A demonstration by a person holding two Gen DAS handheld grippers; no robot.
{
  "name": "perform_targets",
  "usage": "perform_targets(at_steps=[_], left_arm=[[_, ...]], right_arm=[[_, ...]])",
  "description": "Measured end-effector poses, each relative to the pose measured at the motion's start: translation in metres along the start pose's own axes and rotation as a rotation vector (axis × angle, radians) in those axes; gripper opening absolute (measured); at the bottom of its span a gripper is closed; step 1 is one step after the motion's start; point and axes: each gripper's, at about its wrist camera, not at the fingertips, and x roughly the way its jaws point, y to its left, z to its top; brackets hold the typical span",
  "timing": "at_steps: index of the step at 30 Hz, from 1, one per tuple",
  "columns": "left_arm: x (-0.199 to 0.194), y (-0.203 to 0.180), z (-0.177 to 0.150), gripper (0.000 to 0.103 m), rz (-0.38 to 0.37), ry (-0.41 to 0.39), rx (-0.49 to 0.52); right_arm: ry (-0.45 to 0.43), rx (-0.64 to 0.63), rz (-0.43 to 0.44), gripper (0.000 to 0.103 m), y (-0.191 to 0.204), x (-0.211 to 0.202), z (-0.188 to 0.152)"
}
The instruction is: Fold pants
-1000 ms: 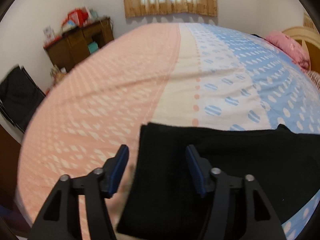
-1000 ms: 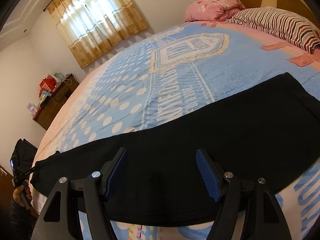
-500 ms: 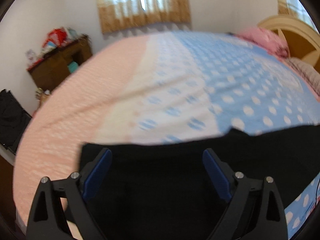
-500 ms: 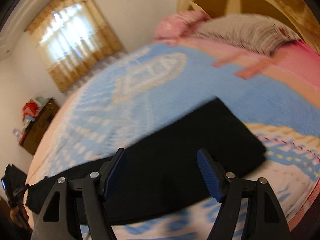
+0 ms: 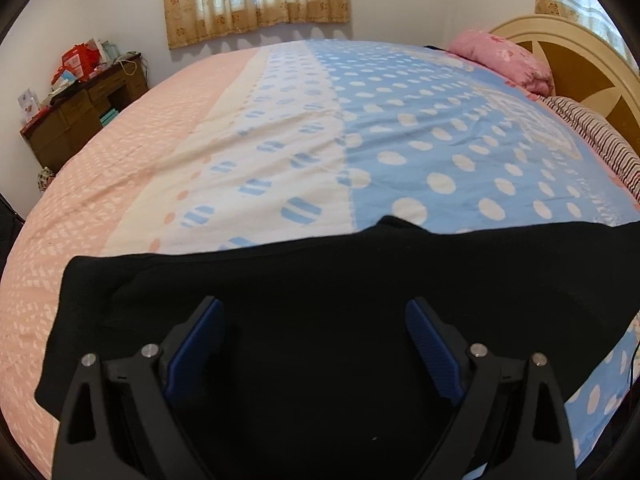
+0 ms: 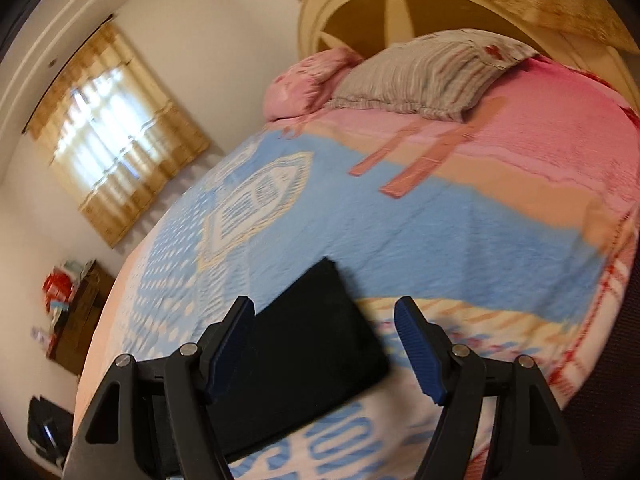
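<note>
The black pants (image 5: 320,320) lie flat in a long dark strip along the near edge of the bed (image 5: 280,140) — one end squared off, a small peak on the far hem. The left gripper (image 5: 316,344) hangs above the cloth, jaws spread wide, gripping nothing. The right gripper (image 6: 324,344) is released too, over the strip's other end — blurred there. Pillows (image 6: 420,72) sit at the headboard edge.

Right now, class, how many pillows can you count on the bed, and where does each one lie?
2. The pink pillow lies at the head of the bed, on the window side. The striped pillow lies beside it against the headboard. More may be hidden past the frame.
</note>
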Motion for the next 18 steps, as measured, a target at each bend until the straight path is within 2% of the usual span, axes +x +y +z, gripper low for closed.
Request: perform_targets(at_steps=[5, 10, 14, 18], left_arm=[[0.007, -0.004, -0.004, 0.095, -0.004, 0.018, -0.011], [0.011, -0.003, -0.008, 0.095, -0.007, 0.032, -0.021], [0.012, -0.003, -0.009, 0.098, -0.008, 0.030, -0.027], [0.015, -0.004, -0.011, 0.100, -0.005, 0.028, -0.023]], right_arm=[[0.060, 0.007, 0.005, 0.073, -0.006, 0.008, -0.002], [0.120, -0.009, -0.005, 0.063, -0.005, 0.021, -0.010], [0.137, -0.021, 0.005, 0.061, -0.002, 0.025, -0.013], [0.132, -0.043, -0.016, 0.047, -0.004, 0.031, -0.015]])
